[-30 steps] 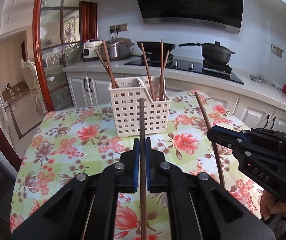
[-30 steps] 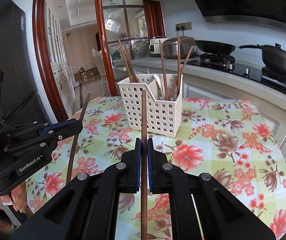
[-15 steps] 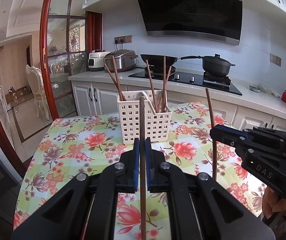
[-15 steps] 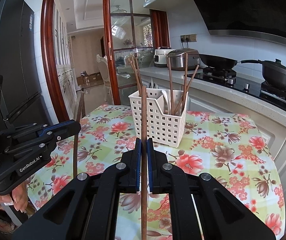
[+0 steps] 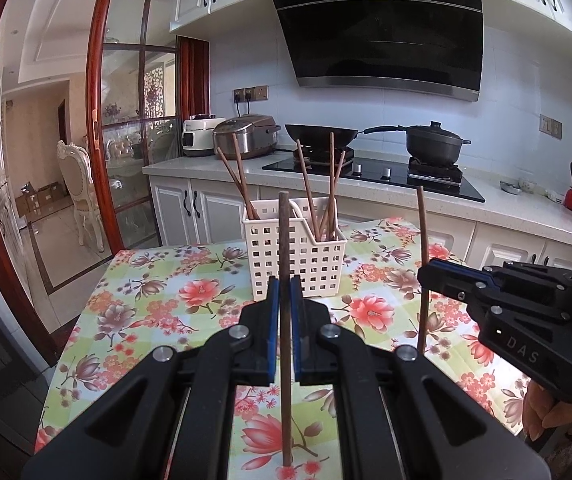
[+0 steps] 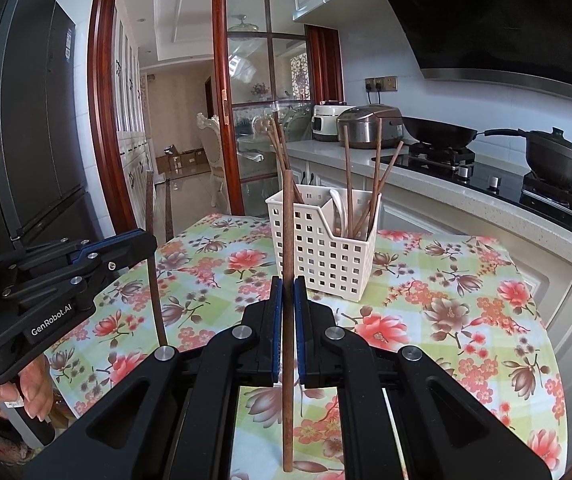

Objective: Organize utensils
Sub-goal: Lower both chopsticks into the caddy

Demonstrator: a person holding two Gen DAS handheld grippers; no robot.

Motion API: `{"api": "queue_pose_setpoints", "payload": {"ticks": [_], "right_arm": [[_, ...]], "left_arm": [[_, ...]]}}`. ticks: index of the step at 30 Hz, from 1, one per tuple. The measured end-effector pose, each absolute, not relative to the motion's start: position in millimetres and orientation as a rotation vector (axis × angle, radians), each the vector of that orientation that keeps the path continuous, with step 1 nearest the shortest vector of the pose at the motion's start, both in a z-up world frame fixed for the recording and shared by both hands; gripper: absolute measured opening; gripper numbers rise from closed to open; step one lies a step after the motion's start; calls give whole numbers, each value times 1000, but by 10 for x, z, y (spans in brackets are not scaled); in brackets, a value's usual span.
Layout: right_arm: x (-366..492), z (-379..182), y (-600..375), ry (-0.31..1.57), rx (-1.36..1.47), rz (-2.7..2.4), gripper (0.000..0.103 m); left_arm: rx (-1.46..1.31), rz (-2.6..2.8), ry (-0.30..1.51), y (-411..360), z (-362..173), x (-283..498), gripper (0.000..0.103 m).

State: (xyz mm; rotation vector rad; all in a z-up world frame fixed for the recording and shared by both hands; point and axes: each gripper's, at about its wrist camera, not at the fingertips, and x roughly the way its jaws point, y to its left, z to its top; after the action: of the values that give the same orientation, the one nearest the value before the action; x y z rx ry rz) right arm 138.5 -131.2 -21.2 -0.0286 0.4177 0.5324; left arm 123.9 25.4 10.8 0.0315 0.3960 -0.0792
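Note:
My left gripper (image 5: pixel 284 282) is shut on a brown chopstick (image 5: pixel 284 232) that stands upright between its blue pads. My right gripper (image 6: pixel 287 284) is shut on a second brown chopstick (image 6: pixel 287 220), also upright. Each wrist view shows the other gripper beside it: the right gripper (image 5: pixel 425 270) with its chopstick (image 5: pixel 422 236), the left gripper (image 6: pixel 148 238) with its chopstick (image 6: pixel 153 296). Beyond both, a white perforated basket (image 5: pixel 297 268) (image 6: pixel 325 256) stands on the table. It holds several chopsticks in two compartments. Both grippers are short of it and above the table.
The table carries a floral cloth (image 5: pixel 158 292) (image 6: pixel 445 312). Behind it runs a counter with rice cookers (image 5: pixel 246 140), a wok and a black pot (image 5: pixel 433 146) on the hob. A glass door is at the left and a dark fridge (image 6: pixel 26 120) in the right wrist view. A person's hand (image 6: pixel 30 392) grips the left handle.
Both grippers have risen and tipped upward, so the basket sits lower in each view. The right-held chopstick has turned more upright. Both chopsticks stay gripped.

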Motion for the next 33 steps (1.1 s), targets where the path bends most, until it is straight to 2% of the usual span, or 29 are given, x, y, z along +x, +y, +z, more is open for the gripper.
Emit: {"api": "queue_pose_setpoints", "payload": {"ticks": [18, 33], "right_arm": [[1801, 210, -1239, 329, -42, 525, 6], [2606, 906, -1154, 273, -47, 492, 6]], "left_arm": [[60, -76, 310, 294, 544, 1613, 6], [68, -82, 247, 374, 1449, 2506, 6]]}}
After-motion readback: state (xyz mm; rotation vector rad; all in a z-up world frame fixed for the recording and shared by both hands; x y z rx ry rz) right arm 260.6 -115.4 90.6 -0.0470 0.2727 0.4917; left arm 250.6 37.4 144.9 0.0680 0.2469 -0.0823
